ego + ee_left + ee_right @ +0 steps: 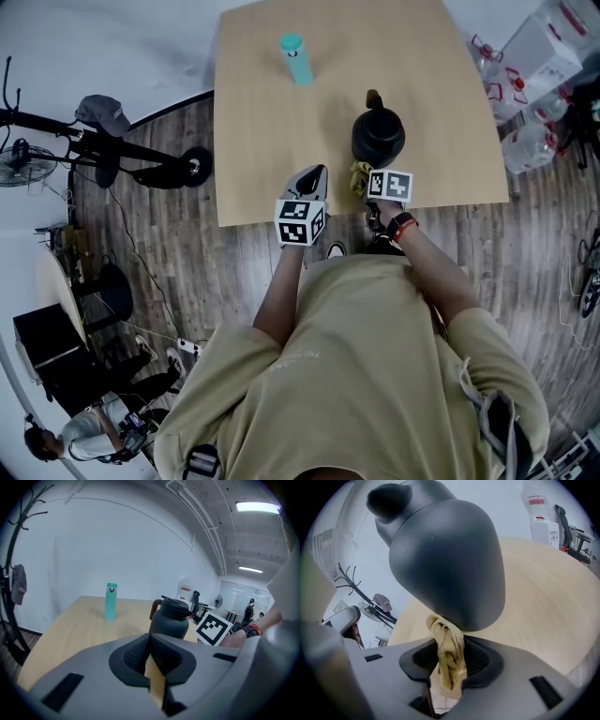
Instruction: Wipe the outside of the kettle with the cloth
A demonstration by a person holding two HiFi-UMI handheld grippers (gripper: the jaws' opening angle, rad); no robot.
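Two hand-held grippers were at the near edge of the tabletop (pixel 253 159), where a dark kettle (pixel 379 134) stood upright, right of centre and nearer that edge than the far one. The right gripper (pixel 449 663) had its jaws clamped on a bunched yellow cloth (pixel 447 651), whose top touched the kettle's lower wall on the side facing the person. The left gripper (pixel 151 656) hung just left of the kettle and apart from it, its jaws drawn together with nothing between them. A teal bottle (pixel 296 58) stood upright towards the far edge.
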